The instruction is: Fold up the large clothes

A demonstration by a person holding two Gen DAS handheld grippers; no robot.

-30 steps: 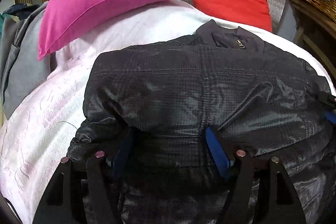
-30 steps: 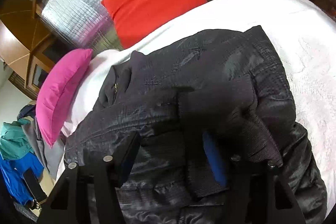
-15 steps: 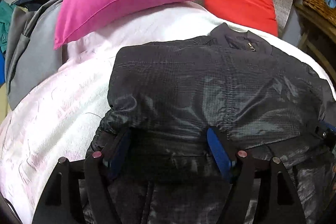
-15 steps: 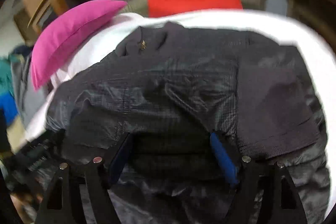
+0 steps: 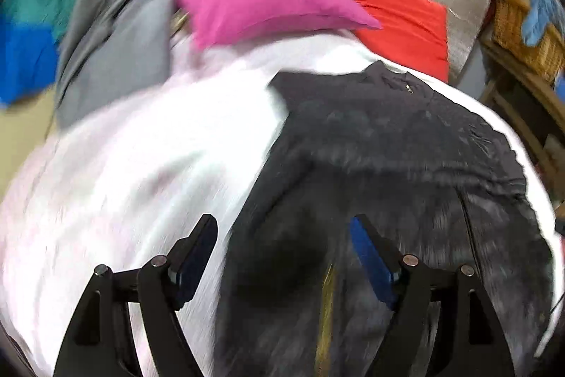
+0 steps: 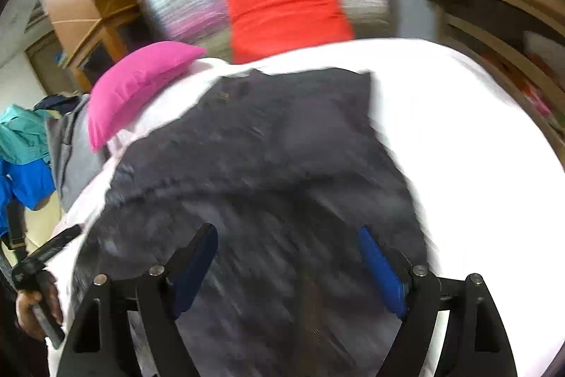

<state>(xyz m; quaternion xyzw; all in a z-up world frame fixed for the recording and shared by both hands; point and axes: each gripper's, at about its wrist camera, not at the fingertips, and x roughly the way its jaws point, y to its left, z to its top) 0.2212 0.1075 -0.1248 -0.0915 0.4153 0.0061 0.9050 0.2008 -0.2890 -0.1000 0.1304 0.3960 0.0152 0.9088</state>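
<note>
Both the left gripper (image 5: 282, 249) and right gripper (image 6: 286, 257) gape wide, holding nothing, over the black jacket (image 5: 406, 172) at frame centre.

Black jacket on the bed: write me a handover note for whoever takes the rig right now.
Left tool: open, holding nothing, over the jacket's left edge.
Right tool: open, empty, above the jacket's lower half.
Black jacket: lies on the white bedspread, collar toward the pink pillow and red cushion.
Done: sides look folded in, though frames are blurred.
Left: fold bottom up toward collar.
</note>
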